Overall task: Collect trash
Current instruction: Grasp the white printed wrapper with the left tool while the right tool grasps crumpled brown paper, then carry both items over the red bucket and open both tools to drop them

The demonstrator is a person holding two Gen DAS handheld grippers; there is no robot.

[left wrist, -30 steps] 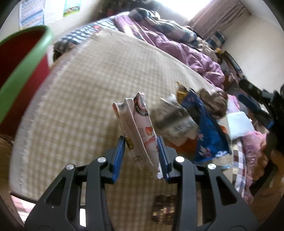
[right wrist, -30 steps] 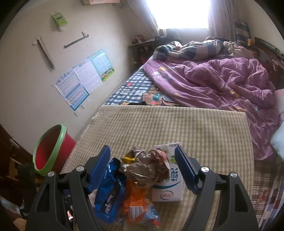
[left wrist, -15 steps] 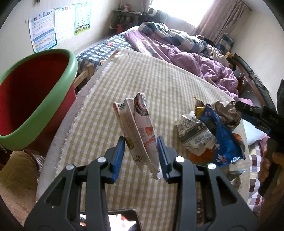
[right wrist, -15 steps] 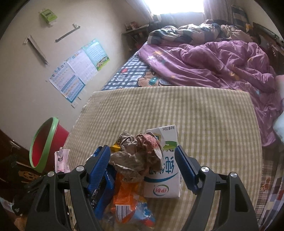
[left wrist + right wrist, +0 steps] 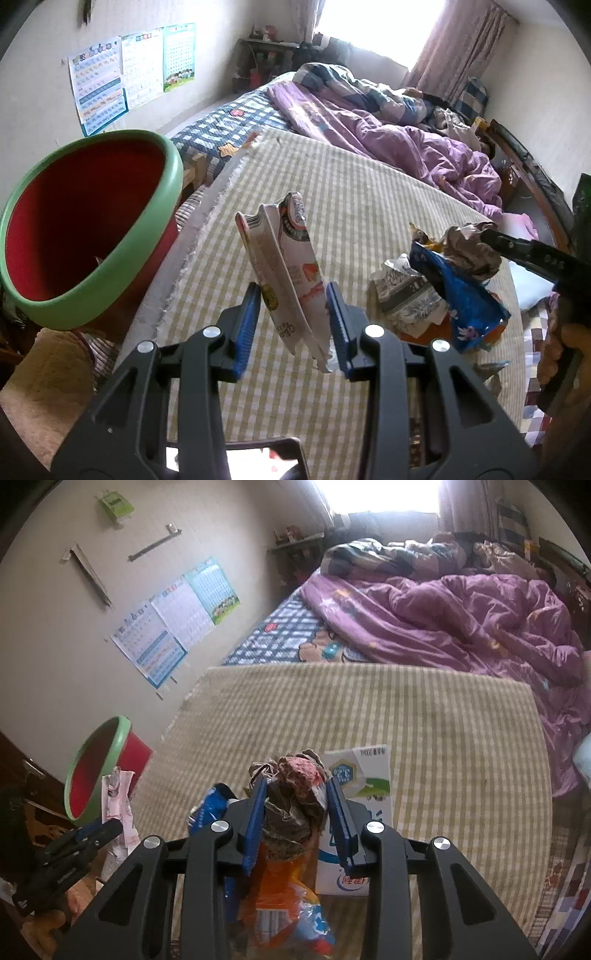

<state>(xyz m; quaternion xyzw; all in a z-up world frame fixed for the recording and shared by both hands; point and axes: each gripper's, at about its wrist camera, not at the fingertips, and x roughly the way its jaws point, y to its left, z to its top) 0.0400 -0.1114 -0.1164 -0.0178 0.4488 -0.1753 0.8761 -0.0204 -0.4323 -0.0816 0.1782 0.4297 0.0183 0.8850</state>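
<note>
The right tool (image 5: 295, 812) has just closed its jaws on a crumpled brown paper wad (image 5: 295, 794), above the trash pile on the checked mat (image 5: 424, 720). A white milk carton (image 5: 354, 801) lies at three o'clock. The left tool (image 5: 293, 321) clamps a flattened pink carton (image 5: 284, 266); the red bin (image 5: 81, 229) stands at nine o'clock.

One red bin (image 5: 88, 225), two milk cartons (image 5: 286, 266) (image 5: 360, 786), three wall posters (image 5: 173, 620), perhaps four crumpled wrappers (image 5: 295, 794).
</note>
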